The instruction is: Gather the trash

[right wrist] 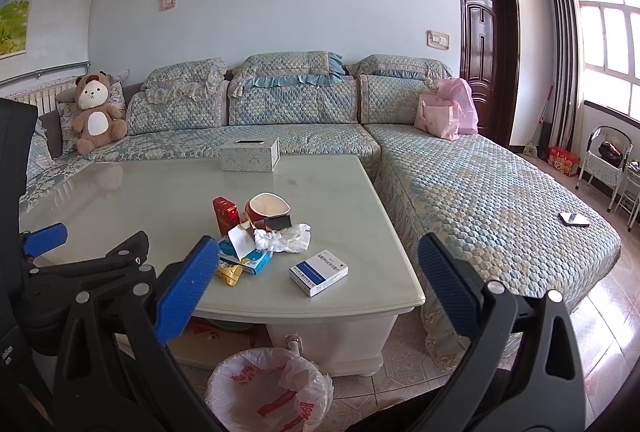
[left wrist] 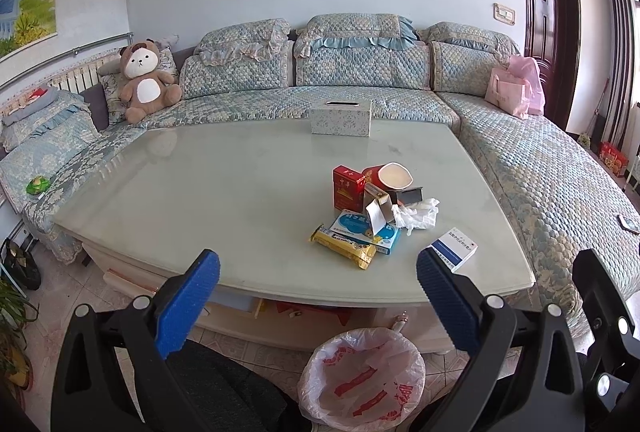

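While both grippers hang spread wide and empty short of the pale table (left wrist: 200, 191), the left gripper (left wrist: 318, 272) and the right gripper (right wrist: 318, 268) hold nothing between their blue pads. Near the table's front right corner sits a heap of trash: a red carton (left wrist: 347, 188), a crushed red cup (left wrist: 390, 175), crumpled tissue (left wrist: 416, 213), a yellow wrapper (left wrist: 346, 248), with a white-and-blue box (right wrist: 319, 272) apart. Below on the floor stands a bin (left wrist: 362, 378) lined with a bag.

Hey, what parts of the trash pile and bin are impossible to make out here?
- Yellow wrapper: right wrist view, mostly hidden behind the right claw's blue finger.
- Blue-and-white box: left wrist view, corner covered by the left claw's finger; print too small.
- Trash bin: bottom cut off by the frame edge, both views.
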The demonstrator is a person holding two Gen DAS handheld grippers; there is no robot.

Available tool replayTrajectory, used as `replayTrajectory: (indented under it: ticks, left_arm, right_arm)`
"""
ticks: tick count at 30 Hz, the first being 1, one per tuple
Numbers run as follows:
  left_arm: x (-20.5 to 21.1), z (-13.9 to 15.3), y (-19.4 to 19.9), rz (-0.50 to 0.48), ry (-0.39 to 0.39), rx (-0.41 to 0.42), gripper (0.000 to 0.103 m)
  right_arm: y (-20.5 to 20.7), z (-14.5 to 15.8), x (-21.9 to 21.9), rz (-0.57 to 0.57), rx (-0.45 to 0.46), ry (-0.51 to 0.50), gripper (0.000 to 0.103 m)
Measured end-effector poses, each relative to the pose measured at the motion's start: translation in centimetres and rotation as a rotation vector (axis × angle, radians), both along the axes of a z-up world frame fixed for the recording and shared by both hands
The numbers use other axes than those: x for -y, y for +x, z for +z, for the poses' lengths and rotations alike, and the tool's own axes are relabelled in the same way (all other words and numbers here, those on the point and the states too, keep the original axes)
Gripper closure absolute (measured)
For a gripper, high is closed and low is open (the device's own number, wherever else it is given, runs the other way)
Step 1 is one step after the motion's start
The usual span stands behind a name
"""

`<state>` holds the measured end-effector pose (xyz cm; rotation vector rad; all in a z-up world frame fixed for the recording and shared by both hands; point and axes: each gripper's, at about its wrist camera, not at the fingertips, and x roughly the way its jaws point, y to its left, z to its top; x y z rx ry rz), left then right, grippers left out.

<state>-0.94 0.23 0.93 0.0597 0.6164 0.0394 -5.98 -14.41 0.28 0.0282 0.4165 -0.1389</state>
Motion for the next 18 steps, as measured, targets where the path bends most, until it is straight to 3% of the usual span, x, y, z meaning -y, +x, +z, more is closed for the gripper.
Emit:
replayTrajectory:
  ticks: [18]
  left_arm:
    - [-0.27,-0.23,0.38,0.003,-0.003,-0.015,0.006]
  right_arm:
    - [0.11,0.08,-0.19,0.005,-0.007,-0.001,0.006]
